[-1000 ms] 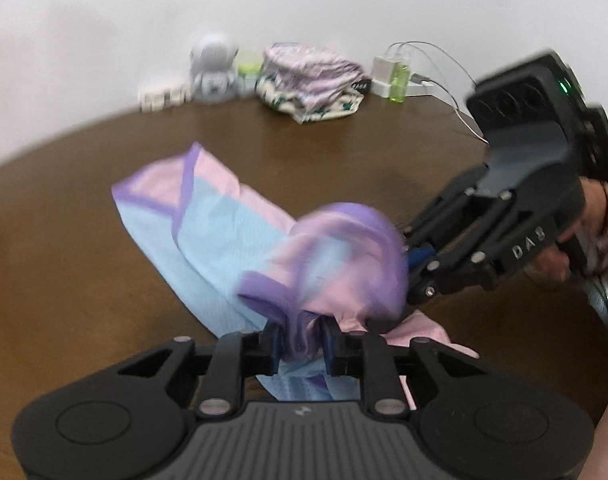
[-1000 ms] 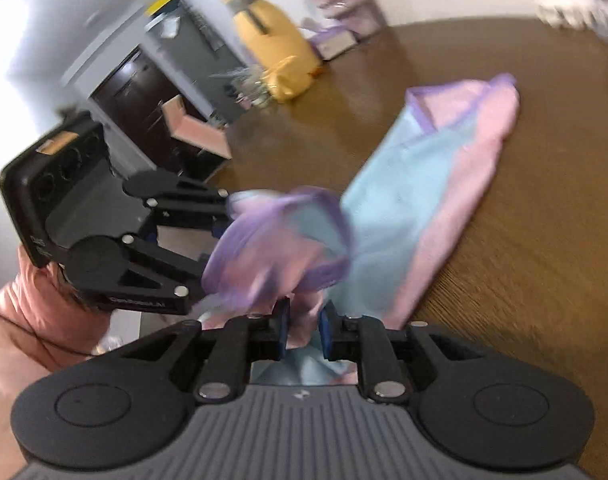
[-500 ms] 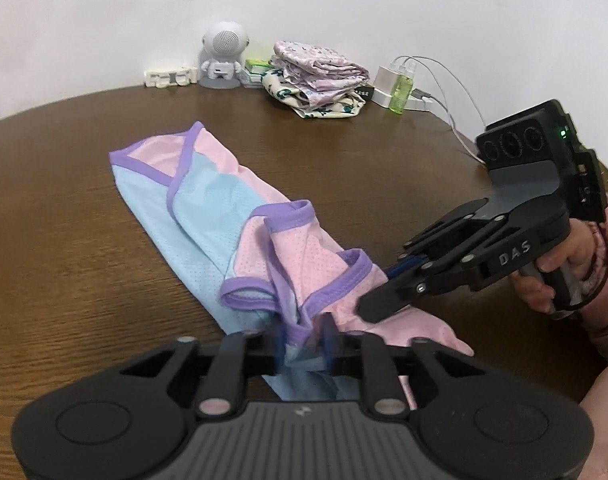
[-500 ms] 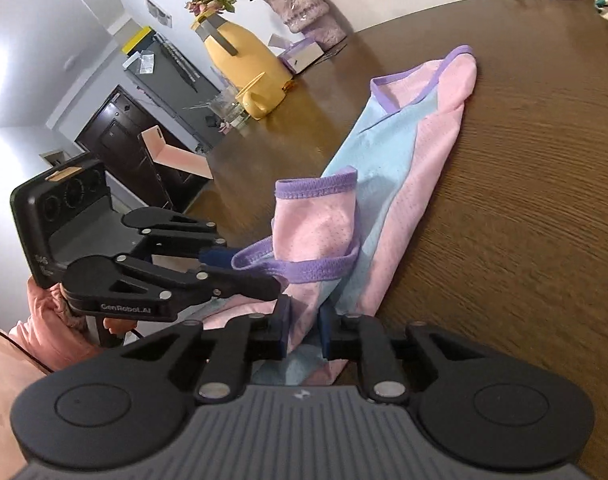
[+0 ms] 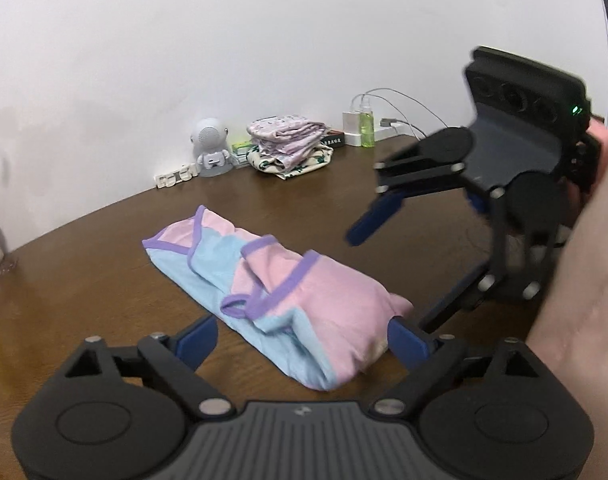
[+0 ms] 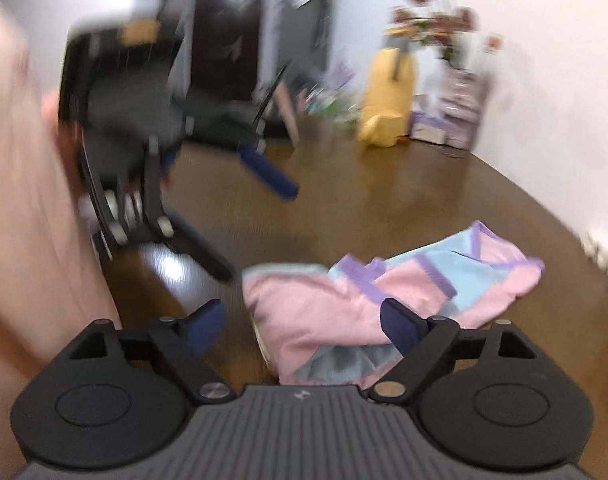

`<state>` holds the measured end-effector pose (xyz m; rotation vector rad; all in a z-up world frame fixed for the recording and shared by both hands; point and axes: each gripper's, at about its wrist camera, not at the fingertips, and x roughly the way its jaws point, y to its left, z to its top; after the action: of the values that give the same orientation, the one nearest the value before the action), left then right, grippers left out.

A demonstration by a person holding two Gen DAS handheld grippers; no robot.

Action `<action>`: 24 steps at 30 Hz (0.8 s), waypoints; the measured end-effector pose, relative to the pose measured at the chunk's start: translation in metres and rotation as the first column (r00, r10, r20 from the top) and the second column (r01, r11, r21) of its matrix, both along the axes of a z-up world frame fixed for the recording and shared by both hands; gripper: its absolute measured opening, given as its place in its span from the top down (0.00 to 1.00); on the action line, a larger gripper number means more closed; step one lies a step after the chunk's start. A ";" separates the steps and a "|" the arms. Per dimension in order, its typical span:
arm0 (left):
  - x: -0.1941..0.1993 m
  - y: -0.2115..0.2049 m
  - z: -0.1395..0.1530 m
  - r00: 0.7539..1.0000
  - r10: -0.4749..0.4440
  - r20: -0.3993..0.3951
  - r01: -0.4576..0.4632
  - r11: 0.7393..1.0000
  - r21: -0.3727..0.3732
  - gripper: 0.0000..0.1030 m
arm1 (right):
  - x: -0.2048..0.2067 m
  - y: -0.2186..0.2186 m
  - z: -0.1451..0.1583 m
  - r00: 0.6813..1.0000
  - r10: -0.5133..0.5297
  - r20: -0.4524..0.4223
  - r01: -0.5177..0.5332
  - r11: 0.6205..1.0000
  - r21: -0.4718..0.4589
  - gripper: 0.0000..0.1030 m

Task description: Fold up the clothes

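A pink, light-blue and purple garment (image 5: 279, 292) lies folded in a long bundle on the brown table (image 5: 83, 280). My left gripper (image 5: 301, 342) hangs just short of its near end, jaws opening wide, pads off the cloth. My right gripper (image 5: 404, 272) is to the right of the bundle, tilted, with its blue fingers spread. In the blurred right wrist view the garment (image 6: 364, 304) lies ahead of my right gripper (image 6: 304, 326), whose jaws are opening and press on nothing. There my left gripper (image 6: 243, 220) shows as a blur at the left.
At the table's far edge by the wall stand a pile of folded clothes (image 5: 291, 148), a small white robot figure (image 5: 209, 148) and a charger with a green bottle (image 5: 366, 128). A yellow jug (image 6: 388, 108) and flowers stand at another edge. A person's arm (image 5: 584, 264) fills the right.
Both grippers have let go of the garment, opened wide and drawn back from it. The lifted part now lies folded over the rest. The right gripper has rolled.
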<state>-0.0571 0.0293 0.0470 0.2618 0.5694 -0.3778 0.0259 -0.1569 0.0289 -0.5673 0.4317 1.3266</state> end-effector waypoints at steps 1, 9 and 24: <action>-0.003 -0.002 -0.001 1.000 0.004 0.001 -0.004 1.000 0.009 0.08 | -0.001 0.004 -0.005 0.999 0.013 0.035 -0.012 1.000 -0.021 0.12; -0.016 -0.006 -0.010 1.000 0.020 0.008 -0.020 0.998 0.054 0.08 | -0.009 0.025 -0.032 0.977 0.130 0.172 -0.108 0.985 -0.135 0.33; -0.001 -0.032 -0.015 0.966 -0.244 0.079 0.202 0.913 0.355 0.33 | 0.035 0.009 0.003 0.939 0.043 -0.342 -0.060 0.997 -0.039 0.83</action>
<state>-0.0576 -0.0029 0.0325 0.6893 0.4841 -0.4797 0.0612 -0.1475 0.0321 -0.3890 0.7397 1.4739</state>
